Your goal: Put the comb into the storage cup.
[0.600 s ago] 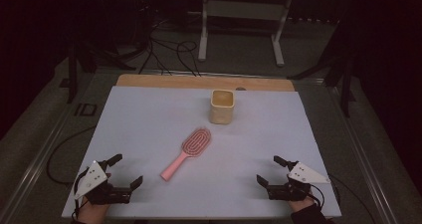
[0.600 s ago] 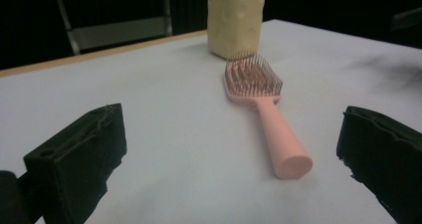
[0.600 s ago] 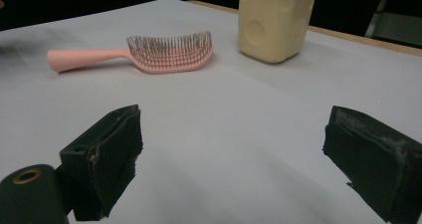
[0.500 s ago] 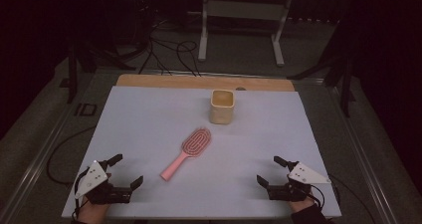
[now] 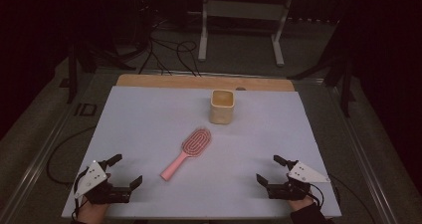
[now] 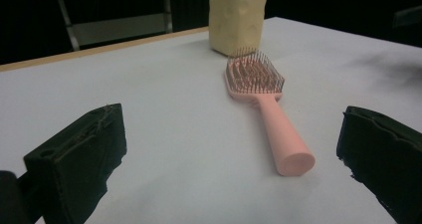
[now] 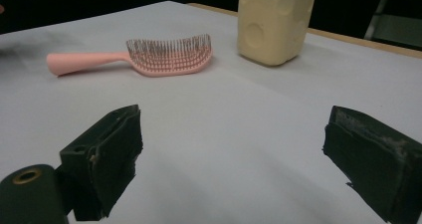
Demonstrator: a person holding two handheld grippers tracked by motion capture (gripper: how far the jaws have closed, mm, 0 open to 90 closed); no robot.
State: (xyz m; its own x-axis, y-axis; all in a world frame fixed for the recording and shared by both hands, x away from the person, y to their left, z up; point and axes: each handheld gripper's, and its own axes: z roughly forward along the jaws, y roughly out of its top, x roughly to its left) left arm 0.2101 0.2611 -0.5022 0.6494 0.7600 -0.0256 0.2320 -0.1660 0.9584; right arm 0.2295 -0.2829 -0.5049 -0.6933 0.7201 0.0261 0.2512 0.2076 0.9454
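Start position: left gripper (image 5: pixel 121 172) and right gripper (image 5: pixel 273 170) rest at the near edge, jaws spread, empty. Hairbrush (image 5: pixel 188 152) lies mid-table, near the cup (image 5: pixel 222 106). Next, likely: reach for the handle.

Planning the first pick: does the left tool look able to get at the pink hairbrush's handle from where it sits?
Probably yes. The left tool is open, and bare table lies between it and the pink hairbrush, whose handle end points toward it. The yellow cup stands beyond the bristled head.

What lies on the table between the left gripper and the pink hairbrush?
Nothing: the high view shows bare white table between the left gripper and the pink hairbrush.
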